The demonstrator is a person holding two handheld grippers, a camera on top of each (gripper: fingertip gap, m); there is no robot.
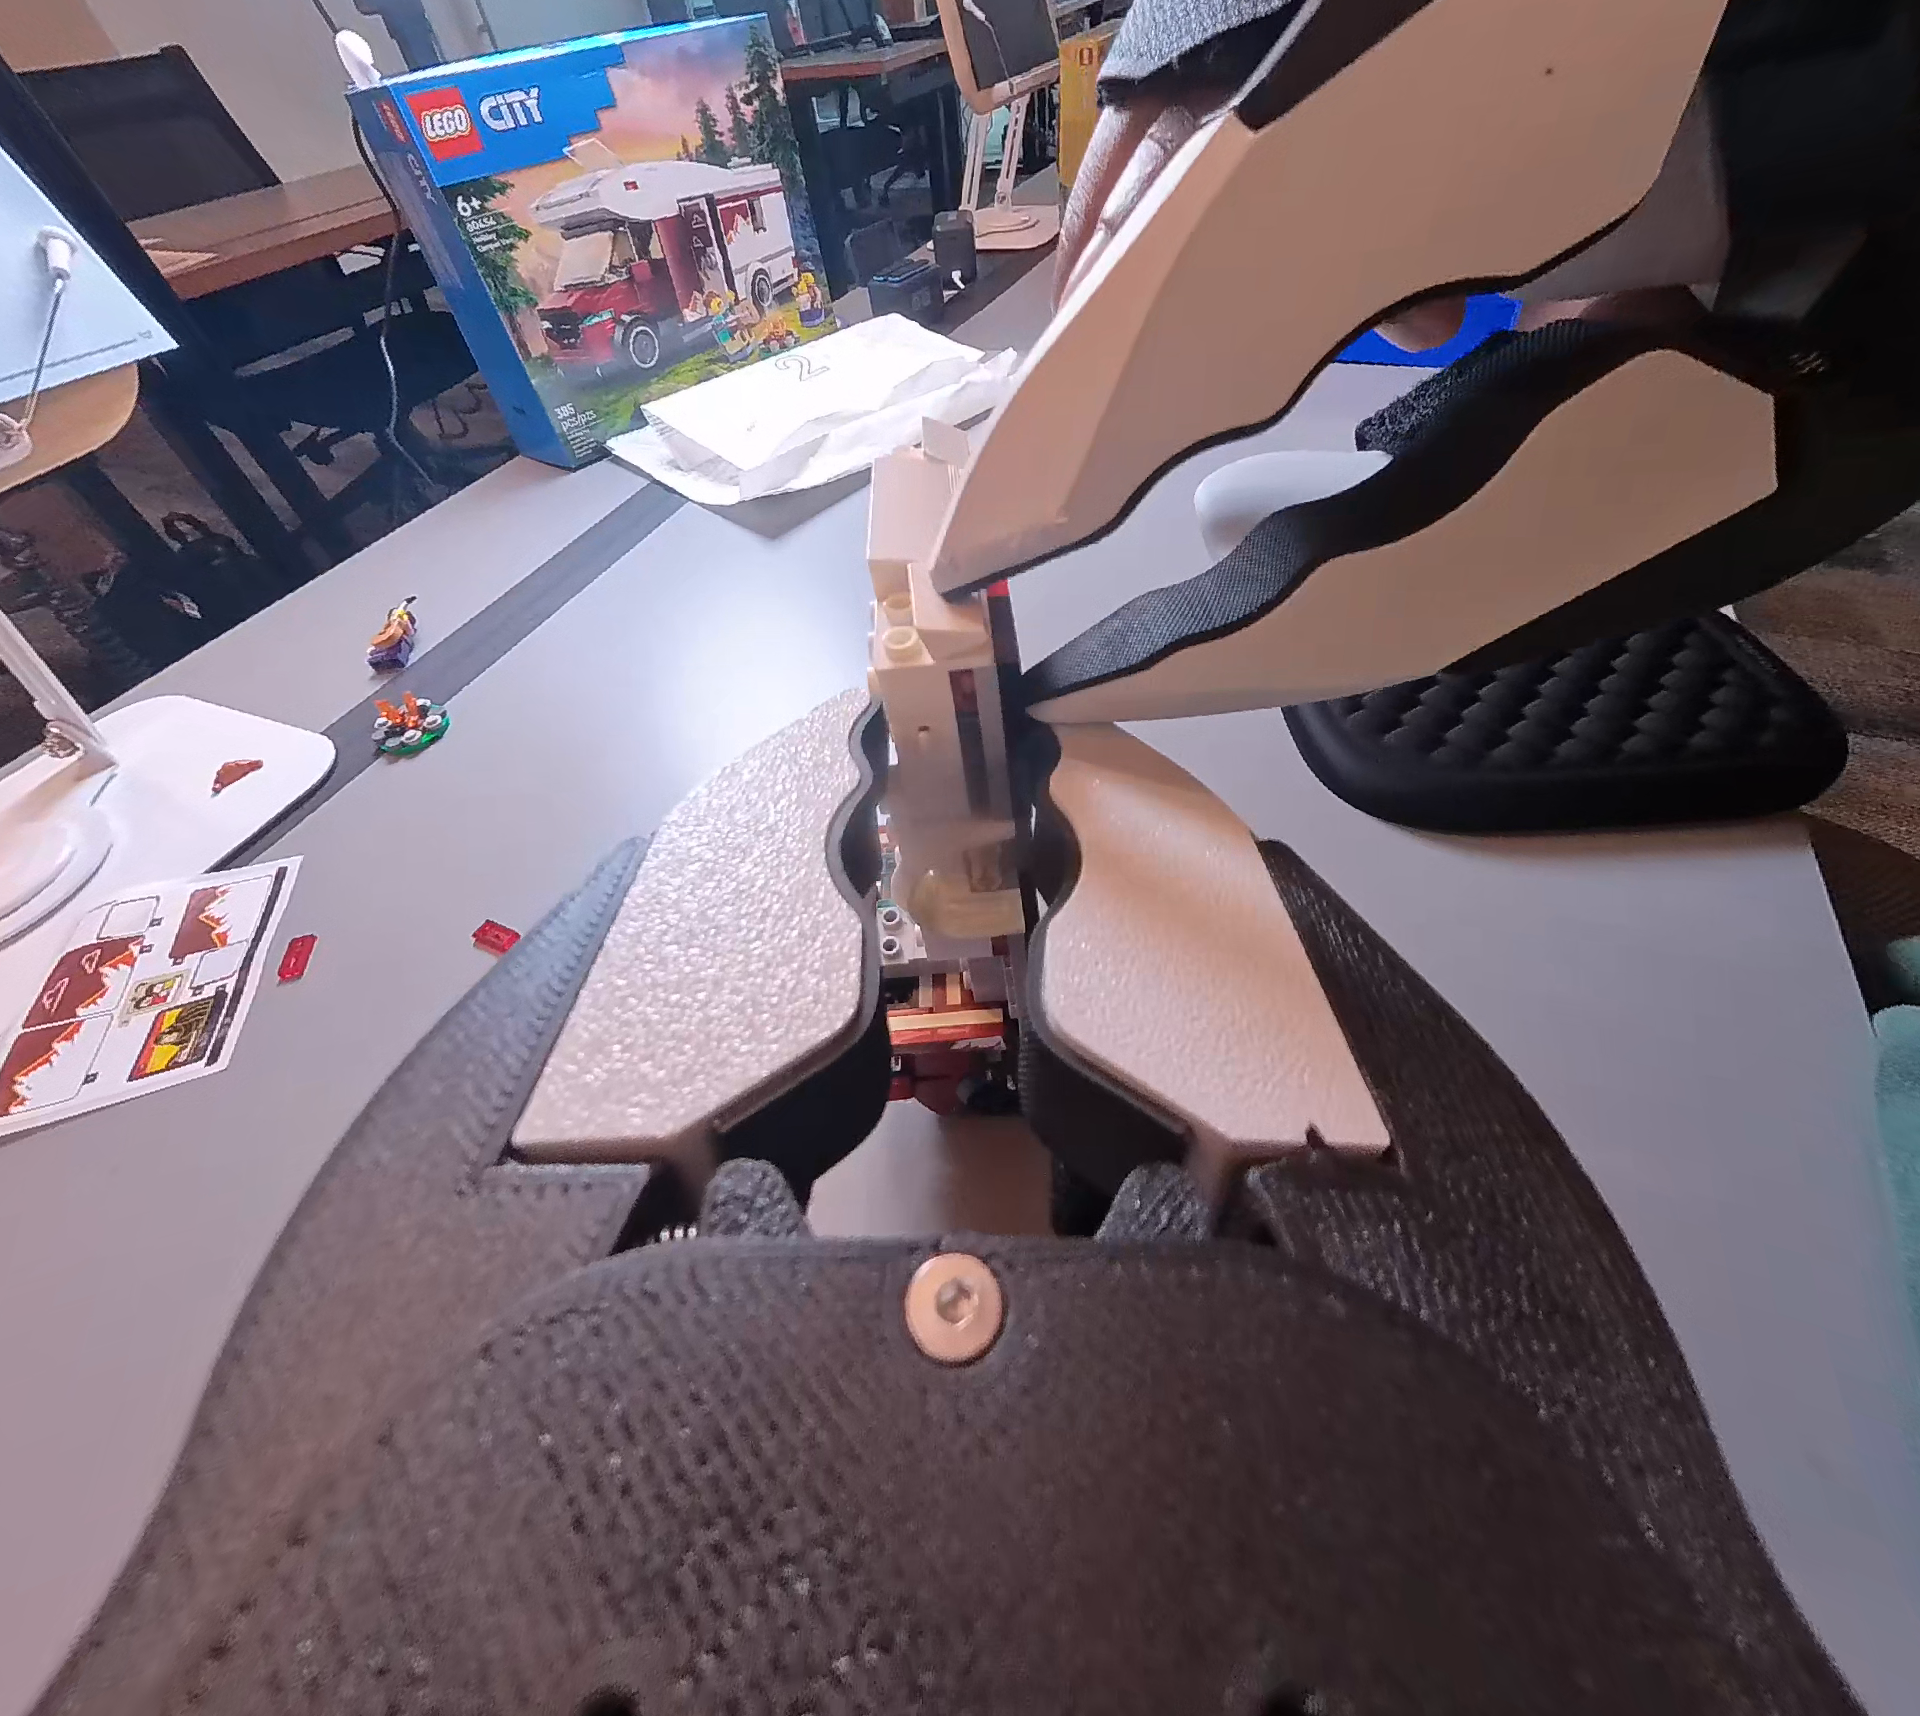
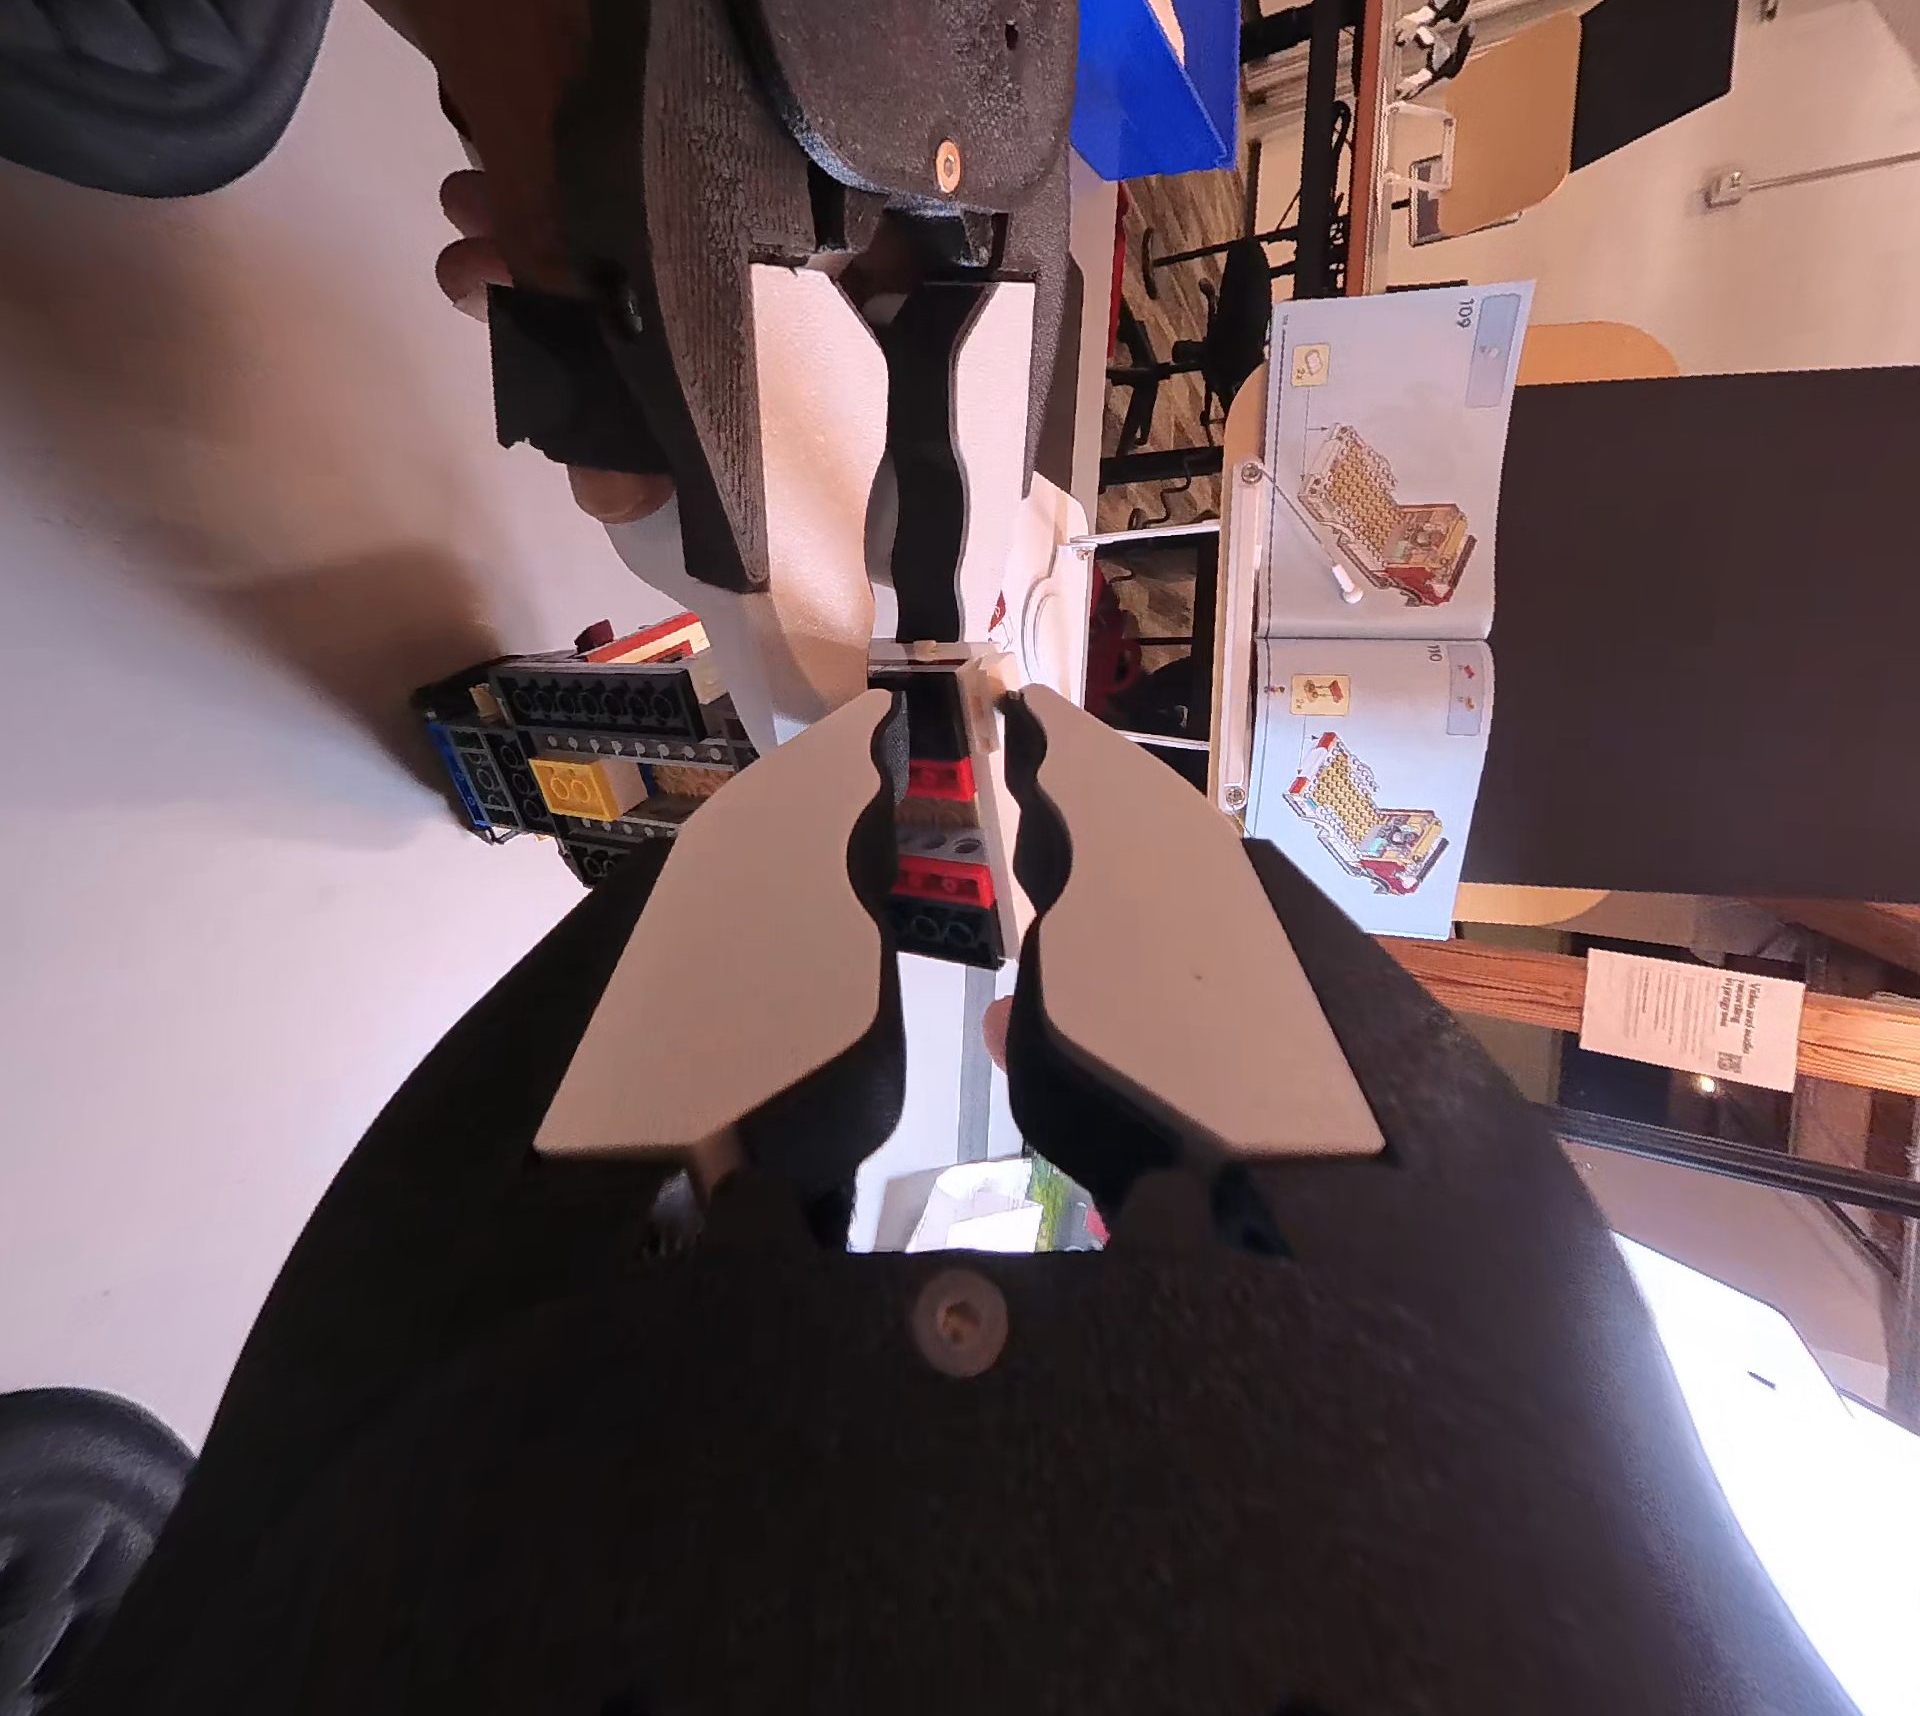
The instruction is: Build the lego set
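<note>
1. A grey table (image 1: 1507, 991) fills the left wrist view, in an office of desks and monitors behind glass partitions.
2. At far left, the white base of a lamp (image 1: 156, 783) rests on the table beside a sticker sheet (image 1: 125, 991); two small red pieces (image 1: 296, 954) lie just to its right.
3. Farther in, two small builds, a purple-and-orange one (image 1: 393, 632) and a green-based one (image 1: 410, 724), sit along a dark strip in the table.
4. Behind them stands the set's box (image 1: 623, 232), with a white paper bag (image 1: 821, 409) beside it.
5. At centre, the lego model (image 1: 940, 731), a white-walled body with red, tan and grey bricks low down, stands on edge above the table.
6. The left hand-held gripper (image 1: 951, 835) is clamped on the model's lower half.
7. The right hand-held gripper (image 1: 987, 643) reaches in from the upper right and pinches the model's top edge.
8. In the right wrist view, the model's black underside with a yellow brick (image 2: 569, 785) shows, and an open instruction booklet (image 2: 1371, 606) stands on a holder.
</note>
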